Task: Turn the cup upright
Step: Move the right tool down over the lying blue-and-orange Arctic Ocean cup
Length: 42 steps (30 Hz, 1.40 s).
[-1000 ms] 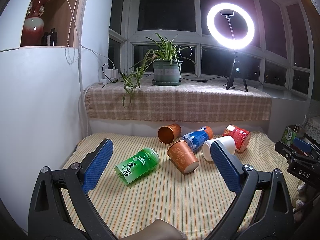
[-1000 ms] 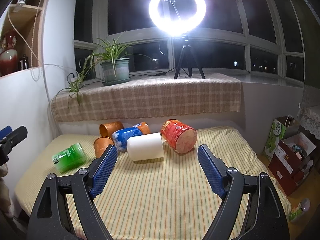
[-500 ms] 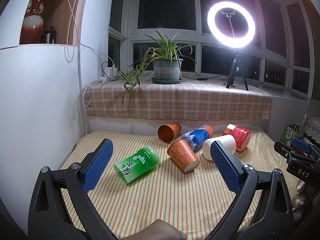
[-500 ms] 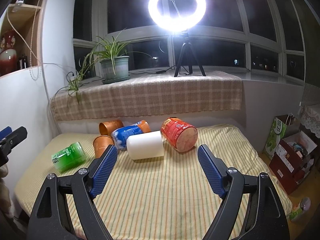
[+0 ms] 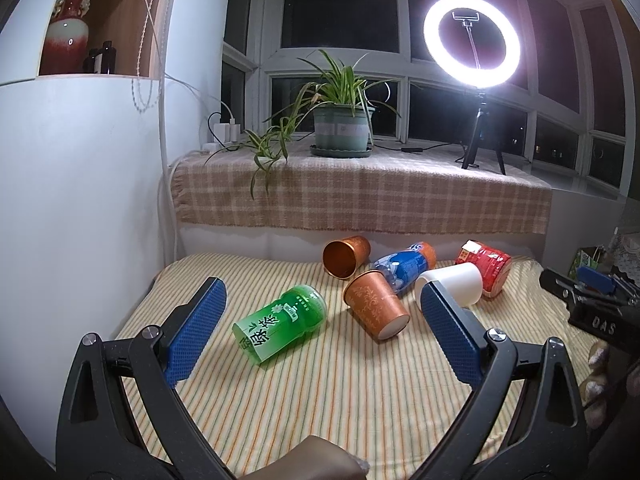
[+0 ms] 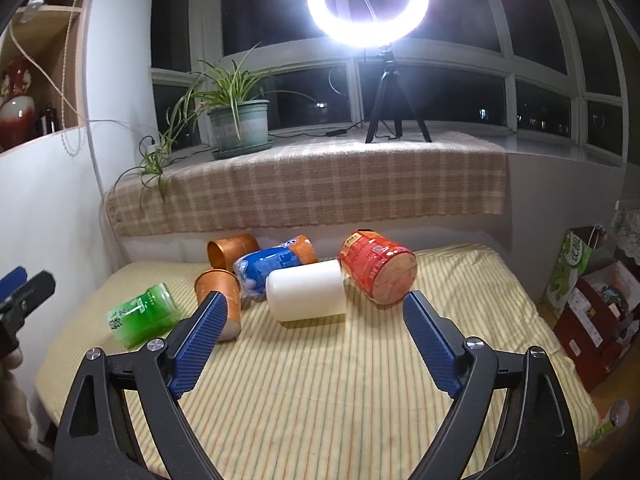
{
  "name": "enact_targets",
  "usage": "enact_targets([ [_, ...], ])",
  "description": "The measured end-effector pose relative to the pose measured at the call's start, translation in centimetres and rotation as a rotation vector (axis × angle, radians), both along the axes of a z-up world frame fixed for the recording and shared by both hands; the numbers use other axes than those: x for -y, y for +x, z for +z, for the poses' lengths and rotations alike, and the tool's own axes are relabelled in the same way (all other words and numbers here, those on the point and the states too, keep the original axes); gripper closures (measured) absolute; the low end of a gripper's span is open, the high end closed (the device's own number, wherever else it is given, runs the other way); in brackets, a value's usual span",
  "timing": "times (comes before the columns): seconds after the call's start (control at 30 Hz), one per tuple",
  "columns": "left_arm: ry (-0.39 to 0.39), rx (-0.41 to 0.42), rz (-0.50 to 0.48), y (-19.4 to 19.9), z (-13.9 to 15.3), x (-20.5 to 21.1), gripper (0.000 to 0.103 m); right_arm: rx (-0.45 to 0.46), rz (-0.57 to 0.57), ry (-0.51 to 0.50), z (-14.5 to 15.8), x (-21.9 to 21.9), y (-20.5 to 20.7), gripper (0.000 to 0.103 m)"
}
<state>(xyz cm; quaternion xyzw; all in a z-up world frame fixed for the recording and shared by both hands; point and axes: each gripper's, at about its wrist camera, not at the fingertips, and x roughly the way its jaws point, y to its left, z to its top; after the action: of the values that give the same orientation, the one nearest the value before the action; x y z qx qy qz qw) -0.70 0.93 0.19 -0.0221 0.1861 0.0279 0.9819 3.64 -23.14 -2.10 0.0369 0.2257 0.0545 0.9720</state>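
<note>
Several cups lie on their sides on a striped cloth (image 5: 320, 392): a green cup (image 5: 280, 318), a patterned orange cup (image 5: 376, 309), a copper cup (image 5: 345, 255), a blue cup (image 5: 404, 268), a white cup (image 5: 450, 286) and a red cup (image 5: 486, 266). My left gripper (image 5: 322, 324) is open and empty, hovering short of the green cup. My right gripper (image 6: 314, 330) is open and empty, just short of the white cup (image 6: 306, 295), with the red cup (image 6: 378, 266) behind it. The green cup (image 6: 140, 314) lies at its left.
A checked cloth covers the window ledge (image 5: 360, 196), bearing a potted plant (image 5: 340, 130) and a ring light on a tripod (image 5: 472, 40). A white wall with a shelf and red vase (image 5: 68, 40) stands left. Boxes and bags (image 6: 592, 296) sit on the floor at right.
Both grippers have edged slightly forward toward the cups, staying open. The cups have not moved.
</note>
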Motion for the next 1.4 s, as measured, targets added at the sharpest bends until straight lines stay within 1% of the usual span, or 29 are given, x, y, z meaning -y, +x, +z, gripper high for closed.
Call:
enact_targets([
  [0.33,-0.005,-0.033,0.031,1.2,-0.3,-2.1,0.003,-0.033,0.039,-0.007,0.2,-1.7,4.7,0.013],
  [0.43,-0.01,-0.048,0.032,1.4,-0.5,-2.9,0.004,-0.068,0.066,0.018,0.1,-2.2,6.6,0.013],
  [0.57,0.0,-0.065,0.035,1.6,-1.0,-3.5,0.004,-0.139,0.1,0.072,0.0,-2.6,9.7,0.013],
  [0.83,0.002,-0.091,0.05,1.7,-1.8,-4.4,0.004,-0.325,0.096,0.217,-1.0,-2.9,17.1,0.013],
  [0.97,-0.007,-0.101,0.06,1.9,-2.2,-5.0,0.004,-0.446,0.071,0.289,-1.9,-3.3,20.8,0.013],
  [1.07,-0.013,-0.108,0.06,2.0,-2.5,-5.3,0.004,-0.518,0.047,0.319,-2.8,-3.7,23.1,0.014],
  [1.13,-0.016,-0.114,0.055,2.1,-2.7,-5.4,0.003,-0.57,0.034,0.361,-3.4,-3.7,24.5,0.014],
  [1.2,-0.019,-0.119,0.053,2.1,-2.8,-5.5,0.003,-0.623,0.015,0.4,-4.3,-3.7,25.6,0.018],
  [1.3,-0.025,-0.125,0.055,2.3,-3.0,-5.8,0.004,-0.688,-0.012,0.436,-5.5,-3.9,27.0,0.021],
  [1.37,-0.03,-0.128,0.061,2.4,-3.1,-6.0,0.004,-0.746,-0.025,0.452,-6.6,-4.4,27.9,0.027],
  [1.4,-0.031,-0.128,0.064,2.4,-3.1,-6.1,0.003,-0.761,-0.043,0.436,-6.8,-4.6,28.2,0.031],
])
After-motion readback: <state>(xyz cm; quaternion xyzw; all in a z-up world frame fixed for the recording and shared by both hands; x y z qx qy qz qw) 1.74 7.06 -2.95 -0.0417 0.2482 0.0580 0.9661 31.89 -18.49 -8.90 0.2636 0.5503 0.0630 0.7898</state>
